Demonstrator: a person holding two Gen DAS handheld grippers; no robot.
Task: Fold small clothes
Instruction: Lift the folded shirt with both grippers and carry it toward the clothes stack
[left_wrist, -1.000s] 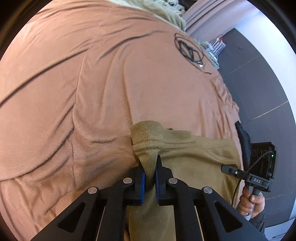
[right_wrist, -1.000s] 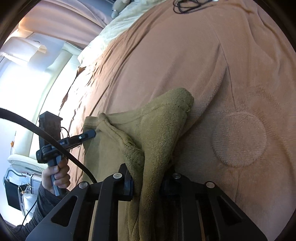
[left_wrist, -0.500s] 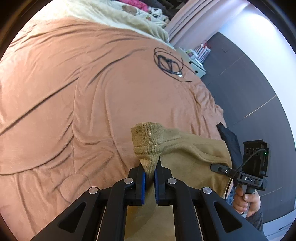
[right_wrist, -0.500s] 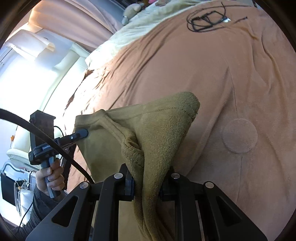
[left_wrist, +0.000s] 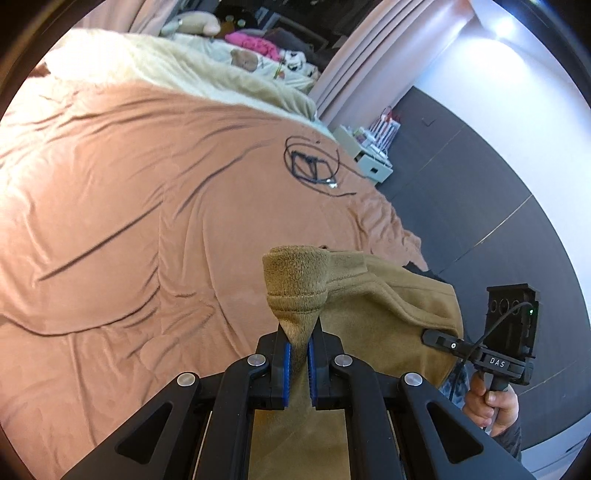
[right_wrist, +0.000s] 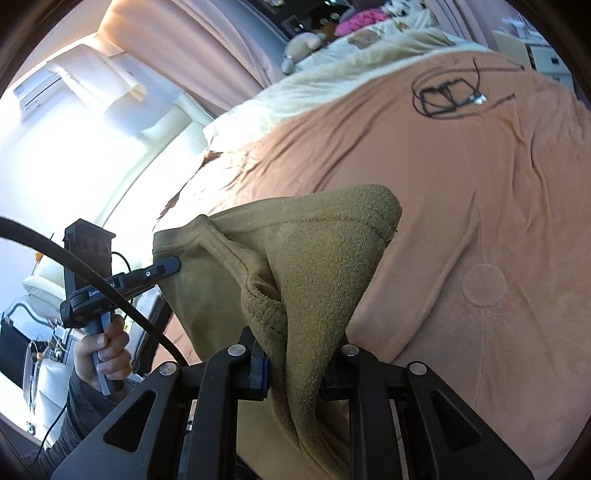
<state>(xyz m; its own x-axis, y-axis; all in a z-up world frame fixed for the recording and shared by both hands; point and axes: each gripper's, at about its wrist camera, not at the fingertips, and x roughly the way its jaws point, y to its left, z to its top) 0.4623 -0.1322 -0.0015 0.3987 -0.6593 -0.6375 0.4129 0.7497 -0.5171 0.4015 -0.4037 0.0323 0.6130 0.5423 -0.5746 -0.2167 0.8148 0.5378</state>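
Note:
An olive-tan fleece garment (left_wrist: 373, 314) hangs stretched between my two grippers above a peach blanket (left_wrist: 147, 206). My left gripper (left_wrist: 298, 354) is shut on one ribbed corner of it, blue pads pinching the cloth. My right gripper (right_wrist: 295, 365) is shut on the opposite bunched corner (right_wrist: 317, 280). In the left wrist view the right gripper (left_wrist: 439, 338) shows at the garment's far edge. In the right wrist view the left gripper (right_wrist: 166, 266) shows at its far edge. The garment's lower part drops out of sight below both cameras.
A coiled black cable (left_wrist: 314, 166) lies on the blanket farther away; it also shows in the right wrist view (right_wrist: 450, 96). A cream blanket (left_wrist: 207, 81) and stuffed toys (left_wrist: 243, 59) lie at the bed's head. A dark wall (left_wrist: 480, 184) runs along the right side.
Both grippers have risen with the garment, lifting it off the blanket. More of the room and bed head has come into view. The grips have not changed.

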